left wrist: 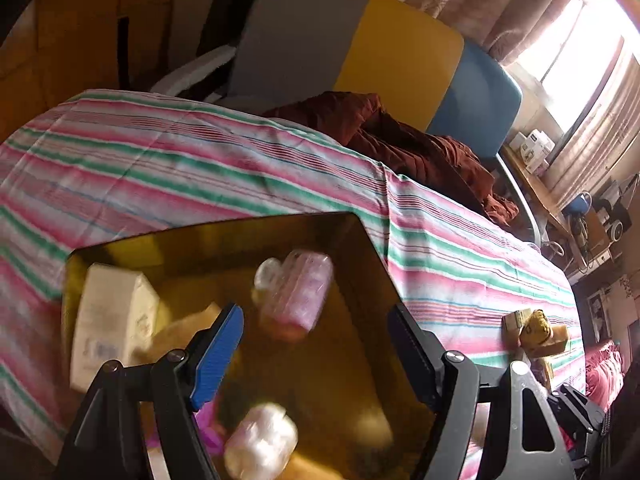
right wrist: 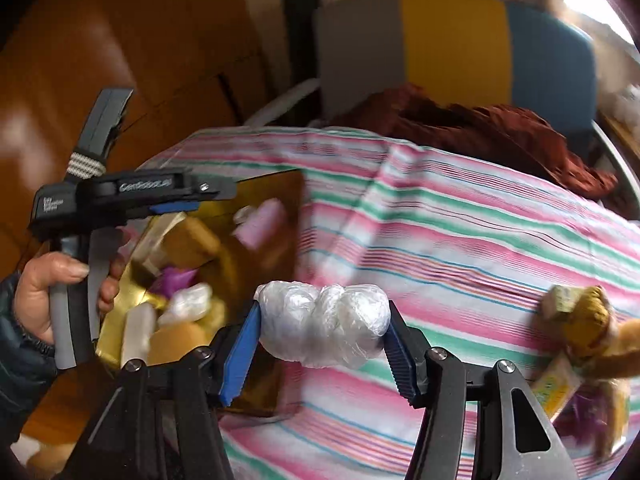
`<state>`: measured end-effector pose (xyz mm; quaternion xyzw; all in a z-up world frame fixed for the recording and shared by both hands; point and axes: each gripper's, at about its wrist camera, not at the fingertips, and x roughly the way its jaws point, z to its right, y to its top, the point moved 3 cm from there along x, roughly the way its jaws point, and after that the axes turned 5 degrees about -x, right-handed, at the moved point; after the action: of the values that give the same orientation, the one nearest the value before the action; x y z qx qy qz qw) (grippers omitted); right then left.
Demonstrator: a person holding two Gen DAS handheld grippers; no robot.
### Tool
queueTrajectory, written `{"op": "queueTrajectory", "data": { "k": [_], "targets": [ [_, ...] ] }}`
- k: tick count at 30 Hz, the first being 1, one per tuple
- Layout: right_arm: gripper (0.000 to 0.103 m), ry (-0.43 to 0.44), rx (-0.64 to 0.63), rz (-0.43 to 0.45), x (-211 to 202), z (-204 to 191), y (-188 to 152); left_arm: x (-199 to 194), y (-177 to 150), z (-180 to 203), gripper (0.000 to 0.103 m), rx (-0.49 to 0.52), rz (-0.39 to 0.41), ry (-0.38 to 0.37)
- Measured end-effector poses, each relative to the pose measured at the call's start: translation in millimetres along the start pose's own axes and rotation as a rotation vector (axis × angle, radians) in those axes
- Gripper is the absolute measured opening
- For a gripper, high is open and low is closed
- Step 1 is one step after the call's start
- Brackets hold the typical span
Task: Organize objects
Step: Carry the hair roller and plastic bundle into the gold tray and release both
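Striped pink-and-green bedsheet [right wrist: 460, 240], with a gold box [left wrist: 360, 264] set on it already holding a pink-capped clear bottle [left wrist: 298, 292], a cream carton [left wrist: 112, 320] and other small toiletries; loose yellow packets [right wrist: 576, 316] lie well apart on the sheet to your right. Your right gripper [right wrist: 322, 330] is clamped on a clear-plastic-wrapped white bundle [right wrist: 324, 324], long axis running crosswise from pad to pad, and the box lies to its left, just beside it. Your left gripper [left wrist: 316, 344] hangs over the box interior, jaws spread wide with nothing between them, so your right hand is the one to carry the bundle leftward over the rim
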<state>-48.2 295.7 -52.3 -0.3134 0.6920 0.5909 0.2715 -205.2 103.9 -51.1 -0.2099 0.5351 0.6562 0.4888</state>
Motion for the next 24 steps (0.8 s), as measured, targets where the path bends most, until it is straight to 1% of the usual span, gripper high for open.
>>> {"op": "queueTrajectory", "data": {
  "k": [5, 8, 9, 10, 11, 12, 15, 16, 20, 22, 24],
  "targets": [
    [0.060, 0.060, -0.073, -0.029, 7, -39, -7, -23, -23, -17, 0.076, -0.014, 0.025, 0.011],
    [0.063, 0.086, -0.093, -0.054, 15, -54, -11, -35, -38, -26, 0.076, -0.027, 0.029, 0.010],
    [0.065, 0.089, -0.101, -0.063, 18, -59, -14, -38, -42, -29, 0.076, -0.031, 0.030, 0.011],
    [0.072, 0.088, -0.104, -0.069, 22, -62, -15, -42, -47, -32, 0.076, -0.034, 0.033, 0.014],
    [0.075, 0.090, -0.106, -0.084, 25, -65, -18, -44, -51, -34, 0.077, -0.033, 0.034, 0.015],
    [0.081, 0.088, -0.105, -0.089, 26, -67, -21, -47, -55, -36, 0.077, -0.033, 0.037, 0.016],
    [0.085, 0.078, -0.096, -0.097, 27, -69, -25, -57, -66, -42, 0.081, -0.038, 0.052, 0.021],
    [0.089, 0.074, -0.088, -0.097, 26, -68, -26, -60, -69, -44, 0.081, -0.038, 0.059, 0.024],
    [0.090, 0.070, -0.065, -0.086, 18, -68, -31, -70, -79, -44, 0.081, -0.020, 0.102, 0.054],
    [0.092, 0.067, -0.054, -0.078, 13, -68, -33, -75, -86, -41, 0.081, 0.005, 0.127, 0.082],
    [0.095, 0.061, -0.040, -0.068, 8, -69, -36, -78, -91, -38, 0.081, 0.022, 0.140, 0.095]
  ]
}}
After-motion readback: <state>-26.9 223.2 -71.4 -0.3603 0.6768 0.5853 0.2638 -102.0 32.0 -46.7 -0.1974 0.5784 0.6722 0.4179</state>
